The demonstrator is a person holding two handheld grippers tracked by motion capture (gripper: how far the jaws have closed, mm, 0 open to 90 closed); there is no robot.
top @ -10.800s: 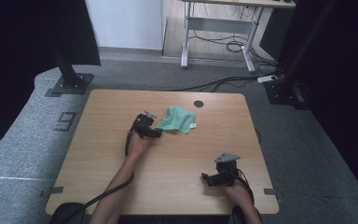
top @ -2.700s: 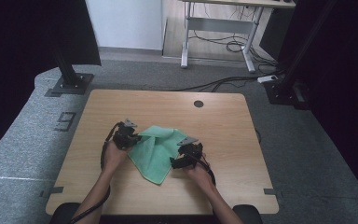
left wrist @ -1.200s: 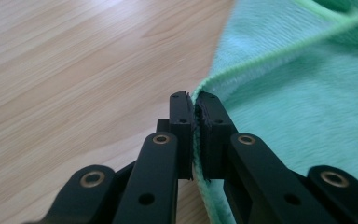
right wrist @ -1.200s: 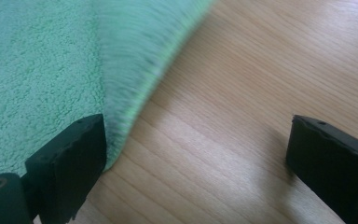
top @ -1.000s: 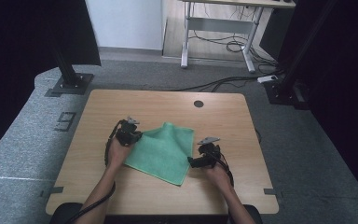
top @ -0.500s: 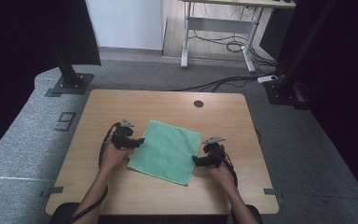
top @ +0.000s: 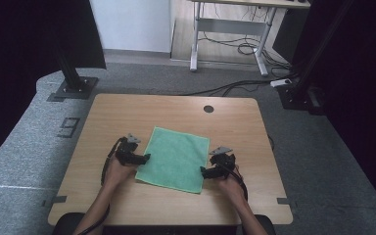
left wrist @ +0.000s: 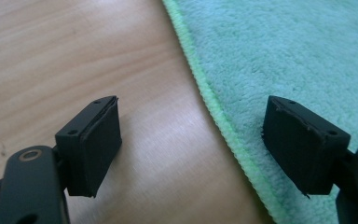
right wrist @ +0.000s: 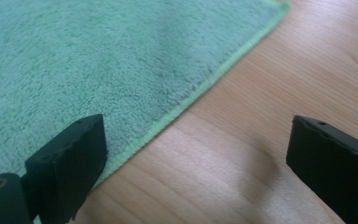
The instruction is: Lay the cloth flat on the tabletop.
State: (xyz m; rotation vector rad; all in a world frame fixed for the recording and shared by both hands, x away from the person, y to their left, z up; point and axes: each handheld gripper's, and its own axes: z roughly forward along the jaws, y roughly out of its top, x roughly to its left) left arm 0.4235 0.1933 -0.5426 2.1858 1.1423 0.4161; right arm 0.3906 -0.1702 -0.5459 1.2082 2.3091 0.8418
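Cloth point(top: 176, 159) is lying flat on table point(top: 176, 110); left gripper point(top: 144, 157) and right gripper point(top: 204, 171) are flanking it (at its side edges).

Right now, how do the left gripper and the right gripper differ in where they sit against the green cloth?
The left gripper sits at the green cloth's left edge, partway up; the right gripper sits at its right edge, nearer the front corner. The left gripper points right, the right gripper left. Both are open, straddling the hem without pinching it.

My two grippers, left gripper point(top: 144, 157) and right gripper point(top: 203, 171), are black. Each has a grey three-cornered plate on top, square black jaws with small screw holes, and a black cable behind.
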